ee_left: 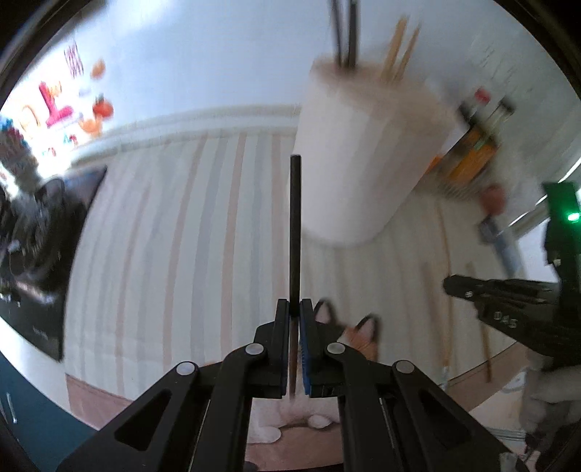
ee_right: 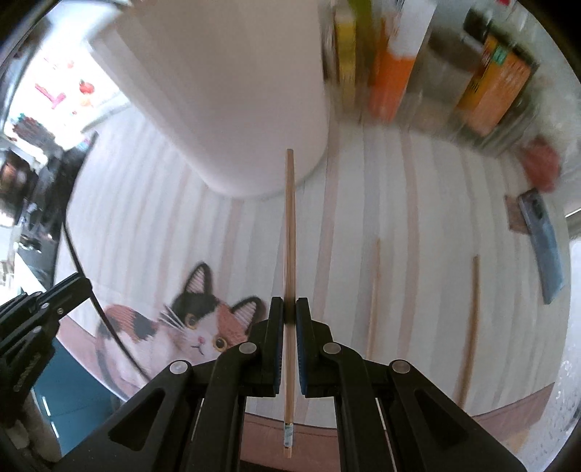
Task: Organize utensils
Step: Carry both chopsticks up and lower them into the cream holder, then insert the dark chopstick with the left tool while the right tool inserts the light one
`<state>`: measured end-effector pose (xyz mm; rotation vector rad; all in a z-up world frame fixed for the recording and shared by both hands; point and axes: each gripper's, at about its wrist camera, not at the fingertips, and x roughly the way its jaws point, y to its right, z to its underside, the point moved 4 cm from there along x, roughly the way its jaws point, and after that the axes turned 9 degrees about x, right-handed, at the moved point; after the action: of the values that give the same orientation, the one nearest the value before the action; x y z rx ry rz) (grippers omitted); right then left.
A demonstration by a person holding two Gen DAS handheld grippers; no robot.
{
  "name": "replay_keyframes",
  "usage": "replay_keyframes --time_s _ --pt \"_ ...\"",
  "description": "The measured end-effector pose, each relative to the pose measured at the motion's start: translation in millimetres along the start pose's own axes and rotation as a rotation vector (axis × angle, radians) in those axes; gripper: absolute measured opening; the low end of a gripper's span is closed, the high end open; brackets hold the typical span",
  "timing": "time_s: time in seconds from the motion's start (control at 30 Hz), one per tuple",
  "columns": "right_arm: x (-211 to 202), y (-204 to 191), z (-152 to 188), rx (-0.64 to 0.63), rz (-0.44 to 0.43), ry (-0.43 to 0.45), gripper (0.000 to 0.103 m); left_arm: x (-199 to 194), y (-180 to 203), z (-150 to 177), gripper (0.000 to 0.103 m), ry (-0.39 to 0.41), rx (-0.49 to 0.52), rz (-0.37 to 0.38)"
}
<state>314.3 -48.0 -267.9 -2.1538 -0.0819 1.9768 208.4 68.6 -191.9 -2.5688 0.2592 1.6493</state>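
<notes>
Above the striped mat with the cat picture (ee_right: 189,323), both hands carry a chopstick apiece. The left gripper (ee_left: 295,312) is clamped tight on a black chopstick (ee_left: 295,225), which stands up out of its pads toward the far side. The right gripper (ee_right: 289,308) is likewise closed on a wooden chopstick (ee_right: 289,254), held part-way along so that a short end sticks back toward the camera.

Just beyond both sticks stands the white holder (ee_left: 363,152), already carrying dark sticks (ee_left: 345,32) on its left and wooden ones (ee_left: 399,47) on its right. Two more wooden chopsticks (ee_right: 374,290) lie on the mat to the right, well apart from the holder.

By my reading, the step in hand is the carry: both sticks are off the bench and not yet in the holder. The next move calls for bringing each tip over the holder's rim, black with black and wood with wood, tilting each stick nearer upright, and only then easing the grip. The holder's openings are too blurred to make out.
</notes>
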Motion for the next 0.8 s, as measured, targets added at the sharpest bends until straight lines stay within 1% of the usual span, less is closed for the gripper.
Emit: replay_keyframes --time_s 0.07,0.1,0.13,0.27,0.37,0.47,0.57,0.67,0.8 --pt "-21 2 -5 0.012 -0.029 0.045 0.007 -29 2 -18 0.003 0.082 0.013 0.001" --pt "-31 4 -8 0.017 -0.039 0.067 0.007 -39 4 -33 0.003 0.113 0.019 0.004" --pt "-44 5 -13 0.025 -0.053 0.098 0.007 -57 6 -43 0.003 0.162 0.023 0.005" --pt "-91 4 -36 0.04 -0.097 0.195 0.007 -98 8 -79 0.002 0.289 0.042 0.023" --pt "-124 0 -56 0.042 -0.124 0.273 0.007 -122 15 -101 0.002 0.363 0.048 0.041" --pt "-159 -2 -76 0.042 -0.144 0.341 0.007 -145 23 -121 0.002 0.425 0.048 0.077" --pt "-183 -3 -94 0.045 -0.164 0.393 0.007 -161 29 -141 0.002 0.48 0.052 0.095" --pt "-202 -8 -110 0.042 -0.173 0.434 0.007 -170 33 -160 0.002 0.526 0.059 0.091" --pt "-213 -11 -133 0.038 -0.177 0.459 0.007 -165 33 -190 0.002 0.541 0.068 0.066"
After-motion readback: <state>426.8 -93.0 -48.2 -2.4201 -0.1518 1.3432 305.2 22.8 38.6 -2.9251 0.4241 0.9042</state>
